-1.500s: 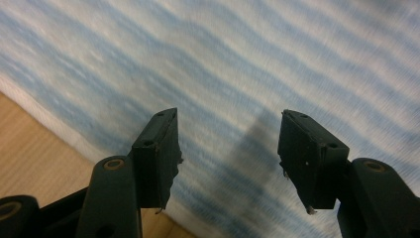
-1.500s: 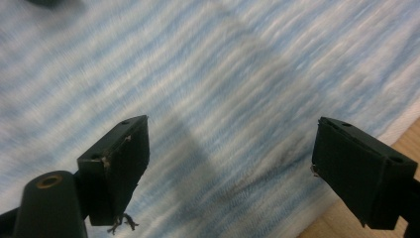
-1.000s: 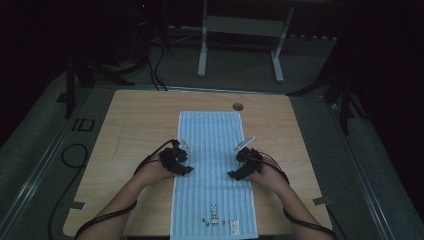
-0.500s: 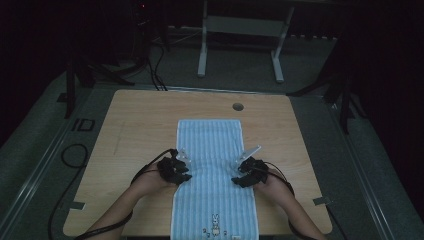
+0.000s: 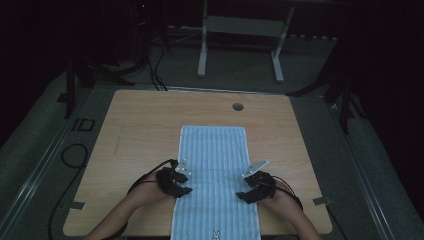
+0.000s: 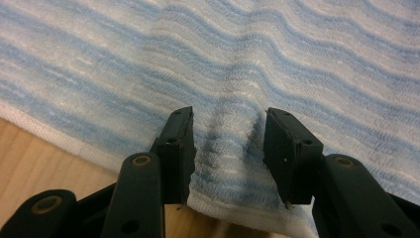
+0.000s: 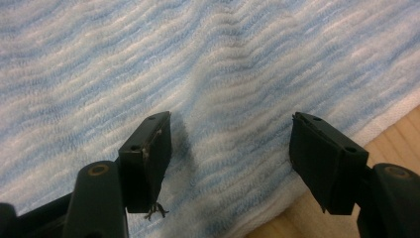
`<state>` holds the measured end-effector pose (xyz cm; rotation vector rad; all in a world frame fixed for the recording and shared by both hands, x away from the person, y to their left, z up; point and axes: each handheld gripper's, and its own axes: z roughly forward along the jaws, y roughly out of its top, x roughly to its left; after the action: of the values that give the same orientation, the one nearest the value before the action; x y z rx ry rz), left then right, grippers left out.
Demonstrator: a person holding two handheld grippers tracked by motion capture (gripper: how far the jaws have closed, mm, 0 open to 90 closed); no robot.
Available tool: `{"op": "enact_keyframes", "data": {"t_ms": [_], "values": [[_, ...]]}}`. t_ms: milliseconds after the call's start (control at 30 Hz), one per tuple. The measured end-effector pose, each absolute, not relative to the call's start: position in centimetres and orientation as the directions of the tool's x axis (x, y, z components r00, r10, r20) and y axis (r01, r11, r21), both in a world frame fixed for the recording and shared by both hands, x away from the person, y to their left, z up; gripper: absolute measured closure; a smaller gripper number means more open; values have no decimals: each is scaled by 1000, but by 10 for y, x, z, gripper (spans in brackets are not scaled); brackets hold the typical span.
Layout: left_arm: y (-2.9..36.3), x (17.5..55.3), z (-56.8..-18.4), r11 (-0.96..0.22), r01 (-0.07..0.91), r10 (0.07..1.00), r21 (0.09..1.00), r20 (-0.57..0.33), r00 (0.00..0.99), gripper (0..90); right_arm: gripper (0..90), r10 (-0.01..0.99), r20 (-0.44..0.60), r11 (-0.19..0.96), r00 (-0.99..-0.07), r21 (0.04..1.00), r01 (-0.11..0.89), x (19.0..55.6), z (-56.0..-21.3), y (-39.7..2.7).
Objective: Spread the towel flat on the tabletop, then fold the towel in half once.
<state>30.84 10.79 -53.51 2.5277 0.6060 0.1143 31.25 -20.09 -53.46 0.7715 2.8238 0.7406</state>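
Observation:
A blue-and-white striped towel point(image 5: 215, 160) lies flat lengthwise down the middle of the wooden table point(image 5: 140, 130), its near end at the table's front edge. My left gripper point(image 5: 181, 181) sits at the towel's left edge. In the left gripper view, its jaws point(image 6: 228, 116) stand partly open astride a small raised ridge of towel point(image 6: 247, 49) just inside the hem. My right gripper point(image 5: 250, 189) sits at the towel's right edge. In the right gripper view, its jaws point(image 7: 231, 116) are wide open over the towel point(image 7: 148, 49), pads resting on the cloth near the hem.
A round cable hole point(image 5: 238, 106) lies in the table beyond the towel's far end. A white table frame point(image 5: 240, 25) stands on the dark floor behind. Black cables point(image 5: 70, 155) loop on the floor at the left. Bare wood point(image 5: 300, 140) flanks the towel.
Both hands have slid toward the table's front edge along the towel's two long edges. The towel has stayed flat.

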Motion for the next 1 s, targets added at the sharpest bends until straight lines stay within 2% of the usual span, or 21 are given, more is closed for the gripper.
{"op": "enact_keyframes", "data": {"t_ms": [133, 233, 367, 467, 567, 800, 1000], "values": [[109, 311, -534, -751, 422, 443, 508, -86, 892, 524, 323, 506, 14, 756, -862, 474, 451, 312, -532, -199], [113, 320, -528, -739, 448, 475, 503, -83, 876, 510, 318, 529, 3, 725, -849, 519, 453, 317, -522, -204], [121, 339, -515, -709, 473, 515, 524, -73, 854, 510, 309, 575, 69, 651, -816, 566, 506, 341, -503, -217], [126, 358, -511, -691, 498, 554, 523, -58, 830, 510, 182, 559, 136, 625, -818, 580, 523, 363, -497, -221], [129, 376, -508, -681, 519, 584, 517, -43, 810, 510, 139, 549, 143, 629, -823, 578, 520, 380, -495, -216], [134, 413, -502, -646, 555, 634, 525, -37, 773, 470, 302, 577, 93, 624, -812, 592, 511, 418, -492, -215], [137, 443, -500, -607, 584, 673, 539, -42, 738, 470, 428, 631, -9, 614, -775, 616, 494, 451, -493, -217]]}}
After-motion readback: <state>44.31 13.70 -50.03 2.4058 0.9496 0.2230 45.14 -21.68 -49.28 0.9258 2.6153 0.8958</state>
